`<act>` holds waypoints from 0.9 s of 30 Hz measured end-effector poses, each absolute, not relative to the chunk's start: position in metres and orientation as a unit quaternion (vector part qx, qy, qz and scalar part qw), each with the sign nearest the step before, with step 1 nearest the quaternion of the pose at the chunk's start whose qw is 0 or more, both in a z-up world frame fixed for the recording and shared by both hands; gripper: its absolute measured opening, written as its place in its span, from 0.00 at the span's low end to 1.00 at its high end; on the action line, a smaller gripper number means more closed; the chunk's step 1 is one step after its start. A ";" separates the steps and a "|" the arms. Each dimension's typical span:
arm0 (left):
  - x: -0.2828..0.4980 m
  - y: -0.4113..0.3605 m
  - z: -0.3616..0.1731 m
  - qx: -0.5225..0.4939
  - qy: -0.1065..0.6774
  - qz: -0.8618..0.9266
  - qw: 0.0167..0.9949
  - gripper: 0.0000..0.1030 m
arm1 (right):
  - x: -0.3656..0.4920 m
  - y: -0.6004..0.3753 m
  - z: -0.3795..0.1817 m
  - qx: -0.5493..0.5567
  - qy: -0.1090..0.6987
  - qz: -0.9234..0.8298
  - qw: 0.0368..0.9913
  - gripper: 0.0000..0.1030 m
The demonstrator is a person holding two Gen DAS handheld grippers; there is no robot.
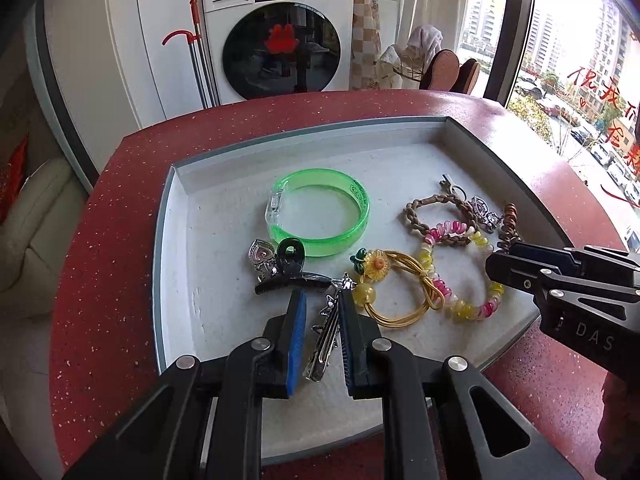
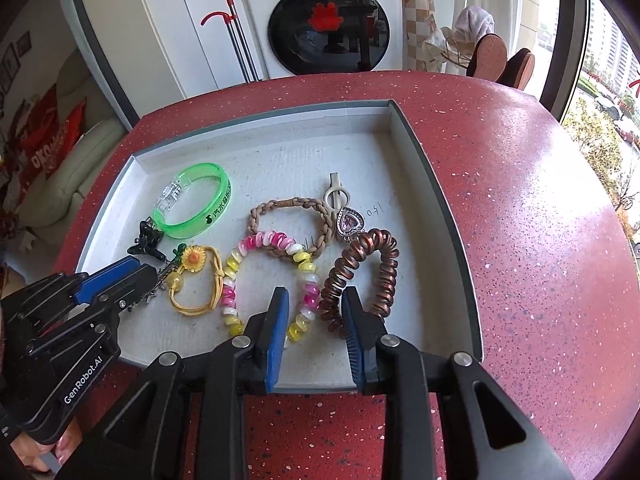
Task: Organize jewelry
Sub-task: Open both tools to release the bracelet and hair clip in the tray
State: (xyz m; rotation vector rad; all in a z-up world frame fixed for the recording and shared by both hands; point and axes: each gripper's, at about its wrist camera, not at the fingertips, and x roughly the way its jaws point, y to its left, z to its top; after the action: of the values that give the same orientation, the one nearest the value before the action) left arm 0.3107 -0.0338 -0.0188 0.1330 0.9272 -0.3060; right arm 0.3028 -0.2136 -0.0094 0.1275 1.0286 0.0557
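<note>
A white tray [image 1: 304, 136] [image 2: 436, 184] holds the jewelry. My left gripper [image 1: 323, 296] [image 2: 150, 274] is shut on a silver hair clip [image 1: 326, 332] at the tray's near edge. Just beyond it lie a black claw clip [image 1: 290, 264], a green bangle [image 1: 320, 216] [image 2: 192, 204] and a yellow sunflower elastic [image 1: 396, 288] [image 2: 196, 276]. My right gripper [image 2: 316, 294] [image 1: 494, 264] is open. It straddles the near end of a copper-brown coil tie [image 2: 372, 268] and a pink-yellow coil tie [image 2: 272, 240], pads clear of both. A braided bracelet [image 2: 292, 208] and a heart pendant [image 2: 351, 220] lie farther back.
The tray rests on a red speckled table [image 2: 520, 240] whose rounded edge runs close behind it. A washing machine [image 1: 280, 40] stands beyond the table, a window [image 1: 580, 100] to the right and a sofa [image 1: 36, 240] to the left. A person's hand [image 2: 40, 452] holds the left gripper.
</note>
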 end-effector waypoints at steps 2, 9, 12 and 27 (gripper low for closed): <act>0.311 -0.033 -0.018 0.061 0.443 -0.144 0.882 0.33 | 0.303 -0.216 -0.008 0.066 0.489 0.024 0.869 0.30; 0.307 -0.033 -0.013 0.065 0.430 -0.131 0.891 0.33 | 0.299 -0.220 0.001 0.073 0.478 0.023 0.875 0.32; 0.304 -0.033 -0.009 0.068 0.415 -0.121 0.899 0.33 | 0.295 -0.222 0.004 0.076 0.476 0.025 0.876 0.33; 0.301 -0.032 0.005 0.066 0.392 -0.085 0.913 1.00 | 0.289 -0.228 0.012 0.080 0.468 0.020 0.880 0.36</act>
State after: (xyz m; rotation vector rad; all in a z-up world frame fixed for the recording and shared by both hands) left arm 0.3006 -0.0318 0.0054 0.1368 0.8084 -0.1757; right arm 0.2891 -0.2281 0.0120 0.1669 0.9765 0.0426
